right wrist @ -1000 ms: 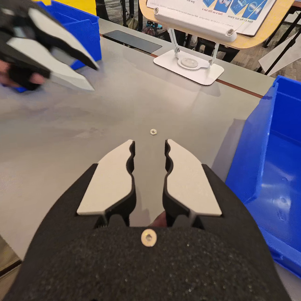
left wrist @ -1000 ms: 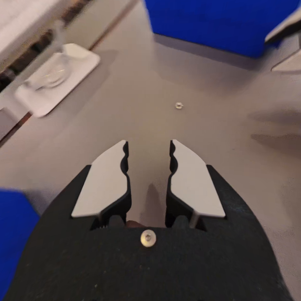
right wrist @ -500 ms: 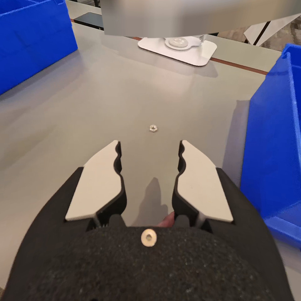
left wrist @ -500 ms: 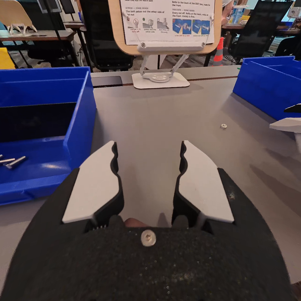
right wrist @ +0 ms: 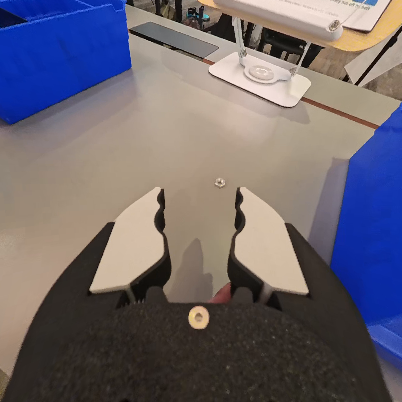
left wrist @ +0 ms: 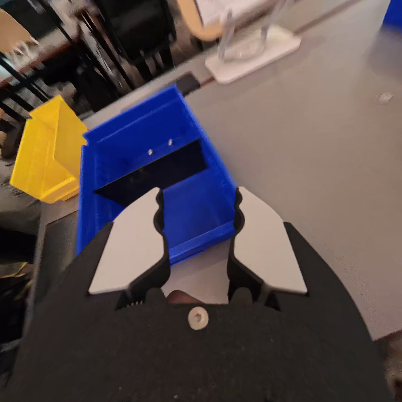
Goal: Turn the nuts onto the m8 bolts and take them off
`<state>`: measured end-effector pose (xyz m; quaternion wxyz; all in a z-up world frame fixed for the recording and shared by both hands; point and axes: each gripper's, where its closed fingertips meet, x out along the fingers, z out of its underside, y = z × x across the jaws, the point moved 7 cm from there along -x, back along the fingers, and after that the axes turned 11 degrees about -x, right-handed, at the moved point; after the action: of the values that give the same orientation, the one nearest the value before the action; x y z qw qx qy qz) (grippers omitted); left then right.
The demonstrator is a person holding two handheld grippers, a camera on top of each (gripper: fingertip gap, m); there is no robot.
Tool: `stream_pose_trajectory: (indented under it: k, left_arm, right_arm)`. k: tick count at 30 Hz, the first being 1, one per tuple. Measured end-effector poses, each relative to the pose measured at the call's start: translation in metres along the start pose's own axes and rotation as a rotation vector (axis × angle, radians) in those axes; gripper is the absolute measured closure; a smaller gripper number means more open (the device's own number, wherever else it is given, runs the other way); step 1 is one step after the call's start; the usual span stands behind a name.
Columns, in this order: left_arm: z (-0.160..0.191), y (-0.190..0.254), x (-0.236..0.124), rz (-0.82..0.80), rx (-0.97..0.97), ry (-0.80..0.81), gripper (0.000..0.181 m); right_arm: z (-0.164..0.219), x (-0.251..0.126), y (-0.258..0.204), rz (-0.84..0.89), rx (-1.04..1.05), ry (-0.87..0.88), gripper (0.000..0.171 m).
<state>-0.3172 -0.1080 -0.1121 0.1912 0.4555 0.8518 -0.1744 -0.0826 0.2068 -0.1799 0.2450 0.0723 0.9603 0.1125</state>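
left gripper (left wrist: 198,191) hangs over the near end of a blue bin (left wrist: 121,139) w/ jaws spread wide, nothing between them; blue bin floor shows thru the gap. the bin sits on the grey table (left wrist: 304,174) and a black divider (left wrist: 156,169) splits it crosswise. 2 small silvery bits (left wrist: 159,146) lie in the far compartment behind the divider, too blurred to tell whether bolts or nuts. a yellow bin (left wrist: 43,152) sits just beside the blue one on its left. far right on the table a small blurry metal speck, prob the nut (left wrist: 385,96). view is motion-blurred.

right gripper (right wrist: 200,191) is low over the table (right wrist: 108,163), jaws also wide apart and empty. 1 hex nut (right wrist: 219,182) lies flat on the table just ahead of the fingertips, nearer the right finger (right wrist: 261,228), not touching either. a 2nd blue bin (right wrist: 374,217) stands close on the right; the other blue bin's wall (right wrist: 61,61) fills the far left. a white stand (right wrist: 261,80) holding an instruction board (right wrist: 304,19) sits at the table's far edge, a dark flat panel (right wrist: 174,40) left of it.
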Motion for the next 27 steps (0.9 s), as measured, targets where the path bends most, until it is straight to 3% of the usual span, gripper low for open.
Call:
stream_pose_trajectory:
  k: [6,8,15,27]
  left_arm:
    - [0.004,-0.076,0.057,0.073,0.148,-0.433,0.124]
    - [0.019,-0.084,0.078,0.098,0.219,-0.58,0.133]
    - [0.061,-0.099,0.116,0.099,0.312,-0.904,0.135]
    - [0.06,-0.103,0.13,0.09,0.337,-0.986,0.145]
  right_arm:
    - [-0.004,0.001,0.001,-0.03,0.006,0.036,0.111]
    - [-0.004,0.002,0.001,-0.041,0.009,0.041,0.112]
    - [0.004,0.0,0.014,-0.045,0.026,0.043,0.114]
    - [0.013,0.002,0.027,-0.044,0.047,0.033,0.117]
